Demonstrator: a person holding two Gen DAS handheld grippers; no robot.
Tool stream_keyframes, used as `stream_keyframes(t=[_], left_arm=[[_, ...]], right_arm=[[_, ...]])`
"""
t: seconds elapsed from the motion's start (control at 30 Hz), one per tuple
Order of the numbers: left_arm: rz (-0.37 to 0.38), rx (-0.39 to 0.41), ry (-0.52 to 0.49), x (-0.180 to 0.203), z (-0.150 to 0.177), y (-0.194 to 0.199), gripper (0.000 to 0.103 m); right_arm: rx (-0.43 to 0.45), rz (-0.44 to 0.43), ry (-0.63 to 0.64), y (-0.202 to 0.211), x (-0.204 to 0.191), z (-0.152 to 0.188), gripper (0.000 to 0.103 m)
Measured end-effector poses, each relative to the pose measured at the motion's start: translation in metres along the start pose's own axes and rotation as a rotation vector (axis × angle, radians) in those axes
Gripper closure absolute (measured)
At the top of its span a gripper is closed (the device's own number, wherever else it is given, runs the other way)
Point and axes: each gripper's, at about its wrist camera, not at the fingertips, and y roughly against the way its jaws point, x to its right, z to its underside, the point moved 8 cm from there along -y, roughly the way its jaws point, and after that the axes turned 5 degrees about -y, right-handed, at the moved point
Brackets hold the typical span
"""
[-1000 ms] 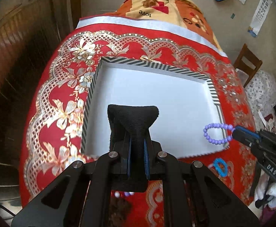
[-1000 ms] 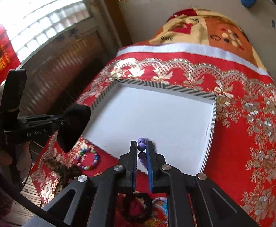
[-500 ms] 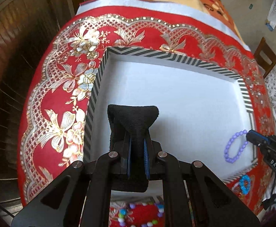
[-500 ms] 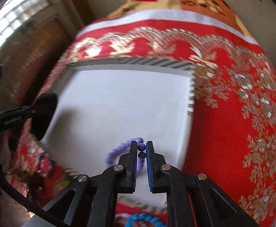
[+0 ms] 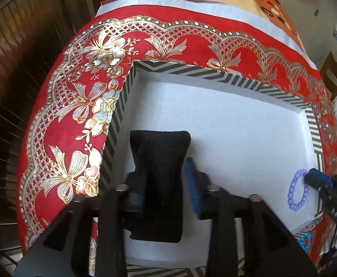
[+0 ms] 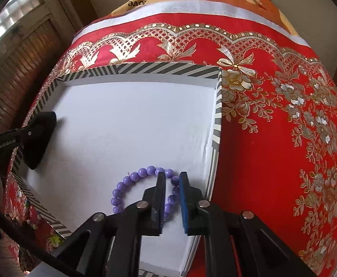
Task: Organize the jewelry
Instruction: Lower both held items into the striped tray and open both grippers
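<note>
Purple bead bracelet [image 6: 145, 188]: it is lying on the white floor of the striped-rim tray [image 6: 217, 120], in the near right corner, with part of its loop sitting between the right gripper's fingers.
Right gripper [image 6: 171, 184]: its jaws are standing parted, gripping nothing.
Black fabric piece [image 5: 160, 168]: it is hanging over the tray's left side; the left gripper [image 5: 166, 182] has its jaws spread and is no longer pinching it, so I judge it is dropping.
Snag risk: lifting straight up may be catching beads on a finger and dragging the bracelet out.
Landing risk: the fabric may be draping over the rim.
</note>
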Motion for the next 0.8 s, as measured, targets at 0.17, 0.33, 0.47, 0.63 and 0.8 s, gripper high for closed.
stream_keyframes(t=[0.17,0.33,0.47,0.63,0.8], left_arm=[[-0.010,0.018,0.019,-0.003,0.000,0.007,0.059],[-0.029,0.056,0.011,-0.002,0.002,0.026,0.058],[-0.040,0.084,0.013,-0.002,0.004,0.042,0.058],[-0.074,0.124,-0.001,0.001,0.014,0.065,0.058],[-0.089,0.145,-0.007,0.005,0.028,0.083,0.058]], right_arm=[[0.015,-0.043,0.003,0.007,-0.012,0.003,0.069],[0.035,-0.067,0.002,0.020,-0.023,0.004,0.068],[0.061,-0.088,-0.005,0.036,-0.031,0.007,0.066],[0.090,-0.095,0.002,0.053,-0.037,0.011,0.064],[0.102,-0.108,-0.003,0.066,-0.042,0.025,0.062]])
